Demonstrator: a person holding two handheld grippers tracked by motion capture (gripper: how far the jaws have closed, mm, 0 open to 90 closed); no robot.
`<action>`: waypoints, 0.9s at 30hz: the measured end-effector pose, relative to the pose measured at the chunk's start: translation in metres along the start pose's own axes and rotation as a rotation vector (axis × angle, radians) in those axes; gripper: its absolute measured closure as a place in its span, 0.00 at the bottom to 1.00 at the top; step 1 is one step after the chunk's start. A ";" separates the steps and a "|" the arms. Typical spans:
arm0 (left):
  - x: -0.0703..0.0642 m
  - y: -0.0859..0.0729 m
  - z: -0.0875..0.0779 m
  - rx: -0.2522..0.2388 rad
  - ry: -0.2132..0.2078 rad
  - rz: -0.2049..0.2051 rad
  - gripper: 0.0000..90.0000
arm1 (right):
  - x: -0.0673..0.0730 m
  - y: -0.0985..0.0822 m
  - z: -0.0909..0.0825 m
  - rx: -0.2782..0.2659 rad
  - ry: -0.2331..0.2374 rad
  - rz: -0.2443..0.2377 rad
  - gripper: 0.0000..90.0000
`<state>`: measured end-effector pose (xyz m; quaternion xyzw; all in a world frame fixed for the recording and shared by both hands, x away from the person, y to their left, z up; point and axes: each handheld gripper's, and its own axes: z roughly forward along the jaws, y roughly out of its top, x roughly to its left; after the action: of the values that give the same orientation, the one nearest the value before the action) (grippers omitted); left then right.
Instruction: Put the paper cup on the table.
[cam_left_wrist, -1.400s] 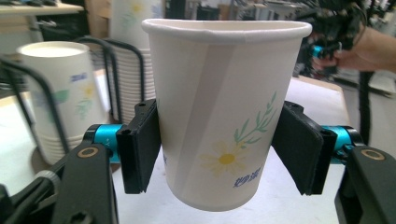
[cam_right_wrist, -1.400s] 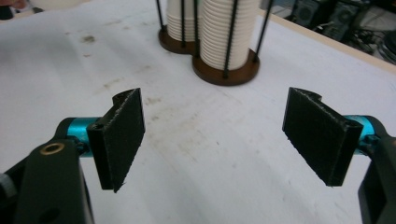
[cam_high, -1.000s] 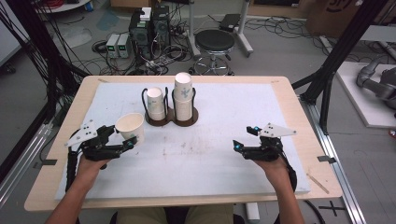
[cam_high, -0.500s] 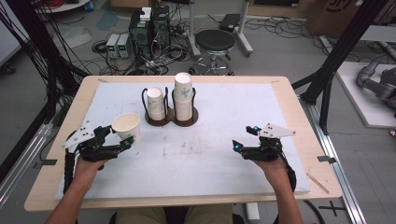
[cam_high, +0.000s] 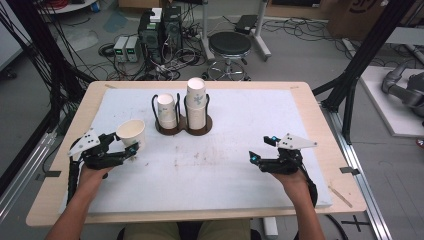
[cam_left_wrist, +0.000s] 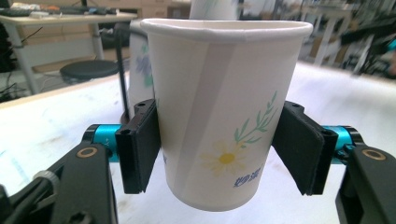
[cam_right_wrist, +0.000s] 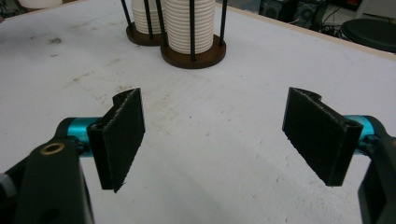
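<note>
One paper cup (cam_left_wrist: 226, 112) upright, mouth up, between left gripper (cam_left_wrist: 219, 154) jaws.

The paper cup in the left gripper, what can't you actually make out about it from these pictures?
- Inside of the paper cup: the left gripper view sees its wall side-on; the high view is too small to tell what it holds.
- Cup bottom: the left gripper view does not settle whether it touches the table.
- Right-hand pad contact: the cup's curve hides it from the left gripper camera.
- Stack count in the cup holder: too small in the high view, cut off by the right gripper view's top edge.
</note>
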<state>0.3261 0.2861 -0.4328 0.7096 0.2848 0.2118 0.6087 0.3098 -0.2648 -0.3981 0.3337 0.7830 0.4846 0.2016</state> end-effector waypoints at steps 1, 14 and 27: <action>0.001 -0.001 0.001 0.001 0.002 -0.001 0.38 | 0.000 0.000 0.000 -0.001 0.000 0.000 0.24; 0.009 -0.014 0.014 0.162 0.081 -0.006 0.39 | 0.002 0.001 0.001 0.003 0.008 0.000 0.24; 0.004 -0.016 0.008 0.320 0.138 -0.003 0.41 | 0.001 0.001 -0.001 0.001 0.006 -0.004 0.24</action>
<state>0.3320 0.2847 -0.4498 0.7808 0.3570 0.2109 0.4674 0.3084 -0.2643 -0.3972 0.3306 0.7847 0.4848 0.1999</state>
